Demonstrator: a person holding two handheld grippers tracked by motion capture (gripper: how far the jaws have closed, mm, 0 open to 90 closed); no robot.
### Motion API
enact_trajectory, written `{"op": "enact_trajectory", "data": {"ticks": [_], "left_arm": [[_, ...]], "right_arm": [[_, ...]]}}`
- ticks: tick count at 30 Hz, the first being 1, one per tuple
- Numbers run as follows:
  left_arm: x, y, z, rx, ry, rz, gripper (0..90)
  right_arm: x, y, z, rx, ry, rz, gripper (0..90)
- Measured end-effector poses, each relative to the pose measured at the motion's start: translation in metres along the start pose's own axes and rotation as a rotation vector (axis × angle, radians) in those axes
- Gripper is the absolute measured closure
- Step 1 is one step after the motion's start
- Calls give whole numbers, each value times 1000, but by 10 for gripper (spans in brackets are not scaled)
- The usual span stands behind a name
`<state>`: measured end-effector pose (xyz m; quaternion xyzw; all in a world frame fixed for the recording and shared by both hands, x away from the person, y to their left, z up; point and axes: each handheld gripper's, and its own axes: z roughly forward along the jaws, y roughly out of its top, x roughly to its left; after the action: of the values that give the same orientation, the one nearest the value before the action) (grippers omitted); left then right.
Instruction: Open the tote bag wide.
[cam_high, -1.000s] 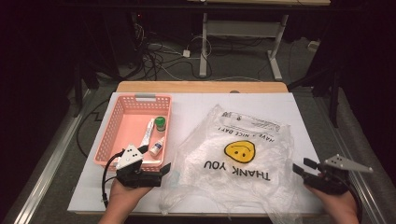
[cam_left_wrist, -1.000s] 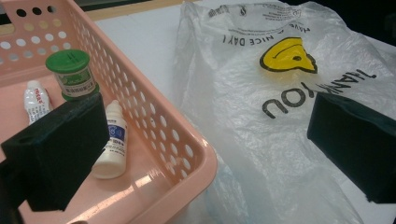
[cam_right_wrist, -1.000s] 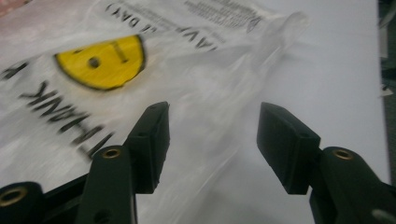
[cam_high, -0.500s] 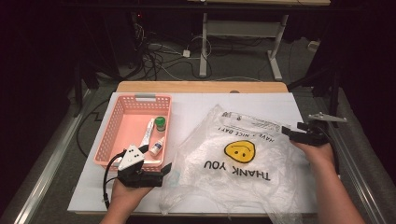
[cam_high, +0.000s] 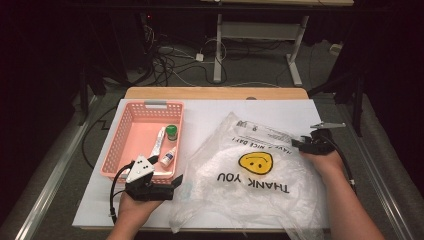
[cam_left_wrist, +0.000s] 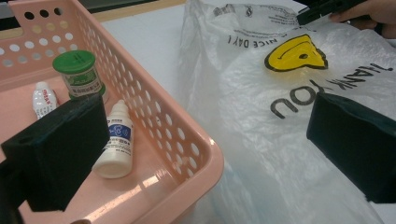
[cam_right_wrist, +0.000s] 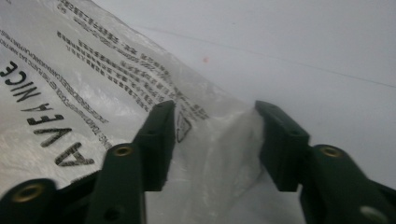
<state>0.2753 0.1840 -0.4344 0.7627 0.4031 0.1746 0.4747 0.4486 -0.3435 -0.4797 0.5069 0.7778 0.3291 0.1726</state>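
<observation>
The plastic bag (cam_high: 255, 180) lies centre-right in the high view. The right gripper (cam_right_wrist: 212, 140) has been closing, bag edge bunched between half-open jaws, not yet pinched; thin film could slip free. The left gripper (cam_left_wrist: 205, 140) straddles the basket (cam_left_wrist: 187, 154) corner, wide open.

A clear plastic bag (cam_high: 255, 185) with a yellow smiley lies crumpled flat beside the pink basket (cam_high: 131, 145).

high: above, looking forward-down | gripper views: close, low | shared: plastic bag (cam_high: 255, 175)
</observation>
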Motion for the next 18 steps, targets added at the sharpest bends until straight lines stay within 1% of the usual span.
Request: {"op": "enact_trajectory", "data": {"ticks": [1, 2, 3, 4, 5, 6, 7, 9, 10, 11, 12, 13, 14, 16, 17, 18], "left_arm": [[-1, 0, 0, 1, -1, 4, 0], [-1, 0, 0, 0, -1, 6, 0], [-2, 0, 0, -1, -2, 8, 0], [-2, 1, -1, -2, -3, 12, 0], [-2, 1, -1, -2, -3, 12, 0], [-3, 1, -1, -3, -4, 11, 0], [-3, 1, -1, -3, -4, 11, 0], [-3, 1, 0, -4, -5, 11, 0], [-3, 1, 0, -5, -6, 11, 0], [-3, 1, 0, -5, -8, 12, 0], [-3, 1, 0, -5, -9, 13, 0], [-3, 1, 0, -5, -11, 11, 0], [-3, 1, 0, -5, -15, 9, 0], [-3, 2, 0, -10, -22, 7, 0], [-3, 2, 0, -12, -23, 8, 0], [-3, 3, 0, -17, -22, 8, 0]], "right_arm": [[0, 0, 0, 0, 0, 0, 610], [3, -2, -2, 0, 38, -19, 813], [3, -2, -2, 0, 38, -19, 813], [7, -1, -4, -22, 8, -55, 882], [7, -1, -4, -22, 8, -55, 882], [6, 1, -7, -62, -7, -39, 889], [4, 4, -9, -72, -28, -38, 890], [-2, 9, -11, -87, -66, -17, 890], [-2, 9, -11, -87, -66, -17, 890], [-7, 12, -13, -98, -88, -3, 890], [-18, 17, -15, -119, -128, 40, 891], [-24, 19, -16, -127, -148, 58, 891], [-24, 19, -16, -127, -148, 58, 891], [-36, 21, -17, -142, -188, 83, 891], [-43, 20, -18, -157, -207, 115, 891], [-47, 20, -18, -160, -217, 137, 891]]}}
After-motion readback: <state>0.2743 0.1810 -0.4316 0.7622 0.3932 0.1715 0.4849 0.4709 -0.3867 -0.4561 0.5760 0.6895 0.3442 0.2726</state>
